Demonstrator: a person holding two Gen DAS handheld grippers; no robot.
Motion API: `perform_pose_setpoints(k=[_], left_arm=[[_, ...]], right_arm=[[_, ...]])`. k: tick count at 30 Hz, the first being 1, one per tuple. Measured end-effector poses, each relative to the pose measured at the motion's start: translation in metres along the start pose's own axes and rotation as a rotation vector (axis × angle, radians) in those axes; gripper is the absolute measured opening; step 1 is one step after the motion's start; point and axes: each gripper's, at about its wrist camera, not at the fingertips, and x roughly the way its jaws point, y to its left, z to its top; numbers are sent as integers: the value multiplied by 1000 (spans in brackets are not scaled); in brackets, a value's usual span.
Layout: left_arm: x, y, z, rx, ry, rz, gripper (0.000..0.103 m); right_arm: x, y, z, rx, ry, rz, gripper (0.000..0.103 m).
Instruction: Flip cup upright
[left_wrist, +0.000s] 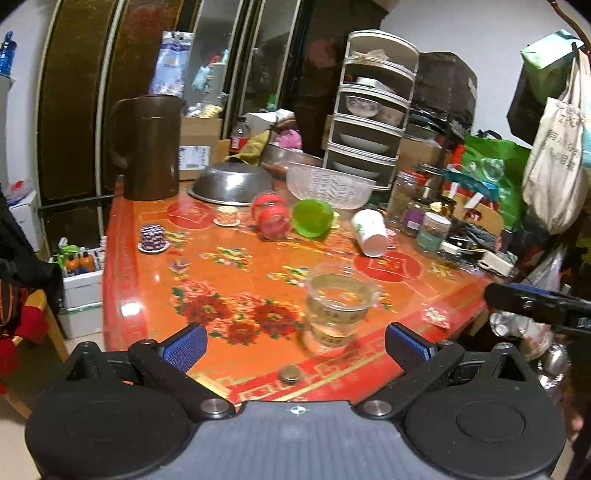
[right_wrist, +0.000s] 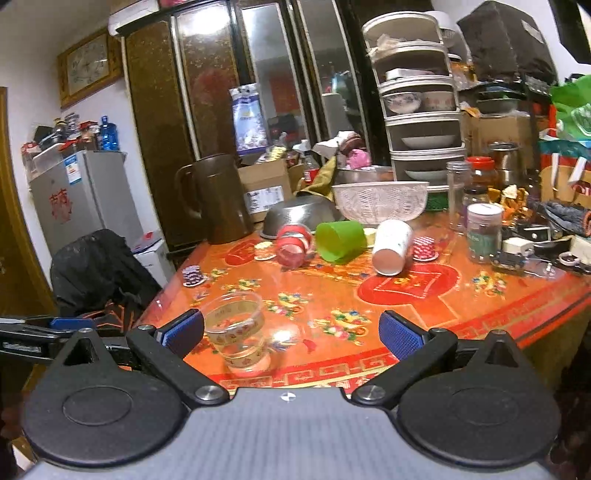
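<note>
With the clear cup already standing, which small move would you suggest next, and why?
Probably advance the right gripper, jaws wide open and empty, toward the white paper cup lying on its side on the orange floral table. The clear glass cup near the front edge stands upright, while the white, green and red cups lie tipped.

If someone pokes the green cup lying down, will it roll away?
Probably, a little. The green cup lies on its side on the glossy table, so its round wall could roll. It looks tapered, so it would likely curve rather than go straight. The red cup and white cup lie close on either side and may stop it.
</note>
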Motion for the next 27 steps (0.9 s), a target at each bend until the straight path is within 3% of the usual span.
perform_pose_setpoints(k=[7,27], left_arm=[[0,-5,5,6,-1,13,103],[6,0,3,-1,27,19,103]], right_arm=[[6,10,-3,-58,37,20,102],[6,14,-6,-55,43,56,102]])
